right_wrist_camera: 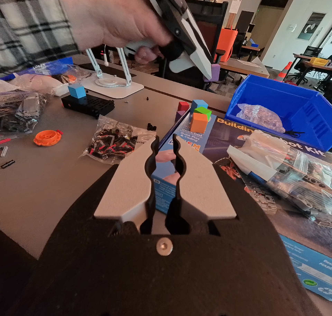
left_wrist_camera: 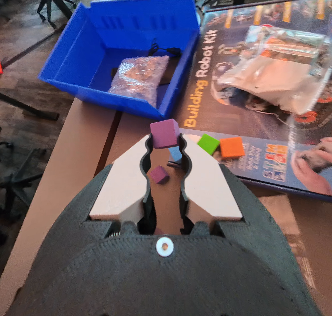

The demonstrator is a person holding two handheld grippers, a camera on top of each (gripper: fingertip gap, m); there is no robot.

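purple cube (left_wrist_camera: 164,133) clamped at centre frame between left gripper (left_wrist_camera: 165,136) fingers, raised above table (left_wrist_camera: 71,145), below blue bin (left_wrist_camera: 100,56). right gripper (right_wrist_camera: 165,138) fingers slightly parted, empty, lower centre, over printed box (right_wrist_camera: 224,145).

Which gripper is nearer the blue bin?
Left. The left gripper, holding a purple cube, hangs in the air just short of the blue bin. The right gripper sits farther back, over the kit box's near corner.
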